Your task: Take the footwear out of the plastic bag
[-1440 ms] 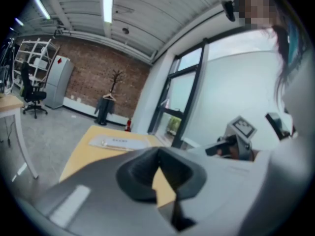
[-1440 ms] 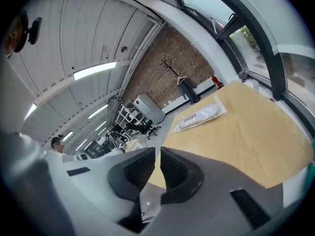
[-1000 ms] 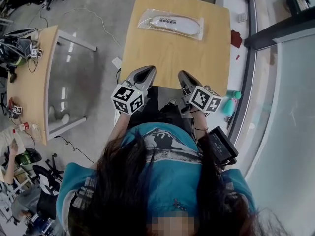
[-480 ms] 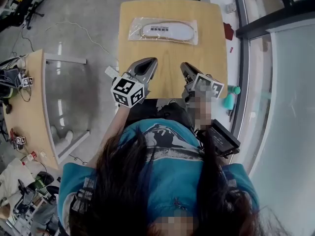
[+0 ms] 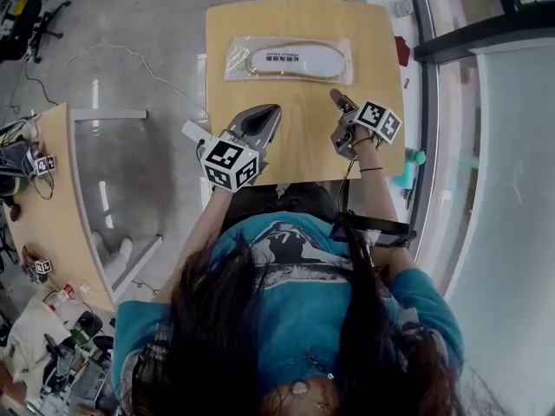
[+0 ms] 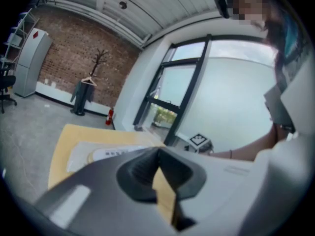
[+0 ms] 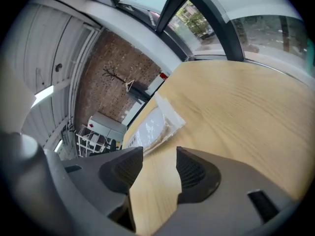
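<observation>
A person in a teal shirt stands at the near end of a small wooden table [image 5: 303,133] with a gripper in each hand. The plastic bag [image 5: 289,59] lies flat across the far end of the table, and the footwear [image 5: 299,61], a pale flat slipper with a tan edge, is inside it under a printed label.

The left gripper [image 5: 272,110] hangs over the near left part of the table and points towards the bag but stops short of it. Its fingers are pressed together at the tips with nothing between them; through the small gap lower down only bare wood shows. Its marker cube [image 5: 228,164] sits out past the table's near edge.

The right gripper [image 5: 335,95] is further forward, close to the bag's right end without touching it. Its fingers have just been opening and now stand well apart, with only bare tabletop between them. In the right gripper view the bag [image 7: 155,124] lies ahead and a little to the left of the gap.

A second wooden desk [image 5: 48,189] stands off to the left on the grey floor
</observation>
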A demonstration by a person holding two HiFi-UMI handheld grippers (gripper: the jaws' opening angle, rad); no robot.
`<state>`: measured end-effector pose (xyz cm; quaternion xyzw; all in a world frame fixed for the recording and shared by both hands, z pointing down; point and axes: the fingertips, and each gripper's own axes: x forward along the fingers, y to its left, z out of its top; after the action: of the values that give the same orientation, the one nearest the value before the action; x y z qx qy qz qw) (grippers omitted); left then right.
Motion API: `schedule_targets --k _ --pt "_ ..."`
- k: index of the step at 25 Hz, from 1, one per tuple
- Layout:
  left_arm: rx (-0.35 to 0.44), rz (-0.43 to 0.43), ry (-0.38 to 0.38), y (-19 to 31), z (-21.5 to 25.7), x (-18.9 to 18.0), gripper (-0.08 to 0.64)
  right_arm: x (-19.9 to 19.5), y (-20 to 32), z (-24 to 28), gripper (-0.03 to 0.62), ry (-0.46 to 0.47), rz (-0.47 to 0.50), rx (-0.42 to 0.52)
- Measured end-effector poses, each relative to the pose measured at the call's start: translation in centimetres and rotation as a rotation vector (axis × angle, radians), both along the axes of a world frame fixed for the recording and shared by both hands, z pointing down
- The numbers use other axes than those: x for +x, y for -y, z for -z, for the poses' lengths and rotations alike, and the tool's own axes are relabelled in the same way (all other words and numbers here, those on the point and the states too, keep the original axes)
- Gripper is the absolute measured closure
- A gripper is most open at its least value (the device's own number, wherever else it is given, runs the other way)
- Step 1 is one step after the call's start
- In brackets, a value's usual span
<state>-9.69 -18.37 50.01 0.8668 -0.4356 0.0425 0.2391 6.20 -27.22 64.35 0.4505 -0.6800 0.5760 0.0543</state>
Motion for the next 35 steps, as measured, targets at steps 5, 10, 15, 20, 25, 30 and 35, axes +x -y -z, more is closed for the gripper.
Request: schedule_targets --k 5,10,15,20,25,30,35 --pt "-0.011 0.004 -0.005 0.5 -0.3 -0.6 0.557 1.3 2.7 -1.3 0.399 -0.006 -0.105 -0.028" --pt "-0.014 0.016 -0.015 0.8 -0.3 -0.9 0.558 1.6 3.7 -2.9 0.399 0.018 -0.18 -0.093" --pt "-0.023 0.024 -0.026 1.0 -0.6 -0.9 0.558 1.7 4.4 -3.6 0.399 0.1 -0.259 -0.134" --pt "-0.033 0.039 -0.055 0.9 -0.6 -1.0 0.558 2.0 5.0 -3.7 0.4 0.222 -0.364 -0.17" --pt "-0.041 0.042 -0.047 0.5 -0.9 -1.4 0.558 1.6 6.2 -4.0 0.4 0.383 -0.471 -0.199" --pt "-0.056 0.064 -0.048 0.1 -1.1 -2.1 0.557 0.2 7.4 -3.5 0.399 0.392 -0.442 -0.175" --pt "-0.069 0.073 -0.044 -0.1 -1.5 -2.4 0.557 -0.9 8.0 -4.0 0.4 0.276 -0.374 -0.179"
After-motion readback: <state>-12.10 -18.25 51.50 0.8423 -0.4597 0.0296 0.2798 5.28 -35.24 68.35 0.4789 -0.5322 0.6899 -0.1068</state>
